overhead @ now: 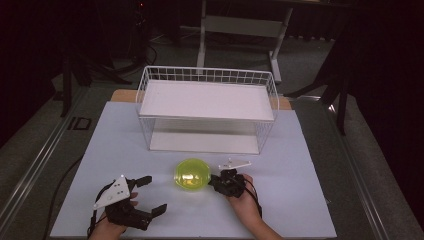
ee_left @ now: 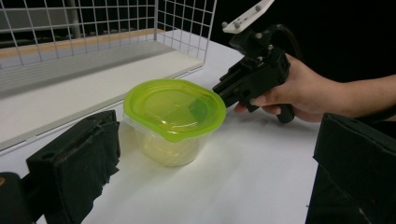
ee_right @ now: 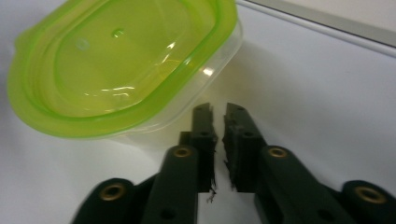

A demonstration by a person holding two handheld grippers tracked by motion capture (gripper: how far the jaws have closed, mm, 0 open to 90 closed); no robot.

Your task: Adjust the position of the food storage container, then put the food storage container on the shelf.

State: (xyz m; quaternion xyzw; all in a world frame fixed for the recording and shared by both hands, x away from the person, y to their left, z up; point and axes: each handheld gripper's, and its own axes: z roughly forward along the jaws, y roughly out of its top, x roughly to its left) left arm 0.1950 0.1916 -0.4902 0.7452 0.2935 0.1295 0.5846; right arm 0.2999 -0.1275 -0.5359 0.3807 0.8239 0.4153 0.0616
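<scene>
1. Behind everything, wire basket (overhead: 207, 107) on white table (overhead: 300, 200).
2. Centre front: green-lidded container (overhead: 190, 174) on table, lid on.
3. Left gripper (overhead: 148, 195) wide open, empty.
4. Right gripper (ee_right: 218, 122) just beside container, jaws parted a slit, nothing between.

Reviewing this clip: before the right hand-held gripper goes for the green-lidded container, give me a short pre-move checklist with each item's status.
1. Lid seated on the container: ok, the green lid lies flat and covers the tub.
2. Right hand-held gripper free of the container: ok, its tips sit beside the tub wall with nothing between them.
3. Right jaws wide enough to take the tub: not ok, only a narrow slit stands between them.
4. Left hand-held gripper out of the way: ok, jaws open, apart from the container.
5. Wire basket shelf free to receive: ok, nothing on it.
6. Container contents: cannot tell.
</scene>
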